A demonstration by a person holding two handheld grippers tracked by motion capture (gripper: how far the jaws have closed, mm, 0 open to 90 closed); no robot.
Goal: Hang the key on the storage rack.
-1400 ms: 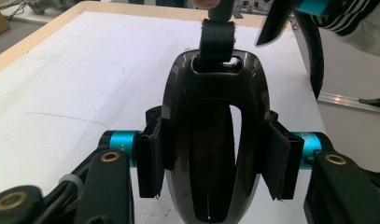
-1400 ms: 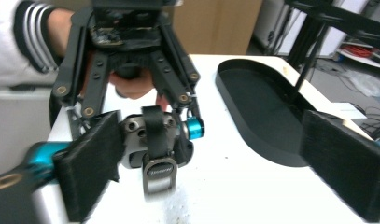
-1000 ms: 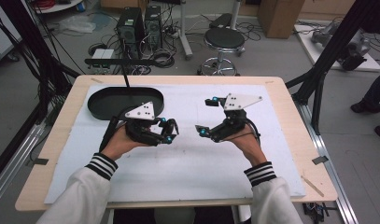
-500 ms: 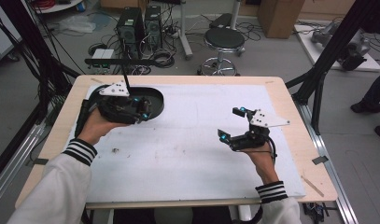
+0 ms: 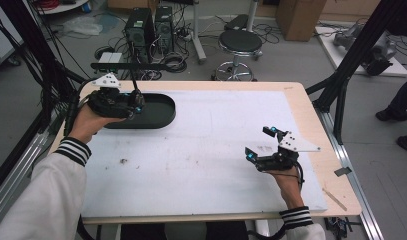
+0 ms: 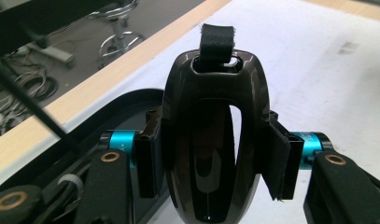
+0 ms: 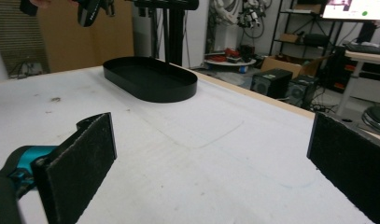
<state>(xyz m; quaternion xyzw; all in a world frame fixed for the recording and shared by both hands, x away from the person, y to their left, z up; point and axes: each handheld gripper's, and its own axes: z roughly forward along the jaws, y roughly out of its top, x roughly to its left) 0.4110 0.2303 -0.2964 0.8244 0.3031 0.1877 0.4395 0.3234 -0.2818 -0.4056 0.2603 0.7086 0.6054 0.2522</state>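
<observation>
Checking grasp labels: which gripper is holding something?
The left gripper, shut on a glossy black oval object above the black tray; the right gripper is open, empty.

One bench [image 5: 311, 107], one white mat [image 5: 206, 145], one black oval tray [image 5: 161, 107], one glossy black oval object with a strap [image 6: 215, 135], two grippers, left gripper [image 5: 133, 102], right gripper [image 5: 259, 142], one round stool [image 5: 239, 42], two computer towers [image 5: 151, 25].
</observation>
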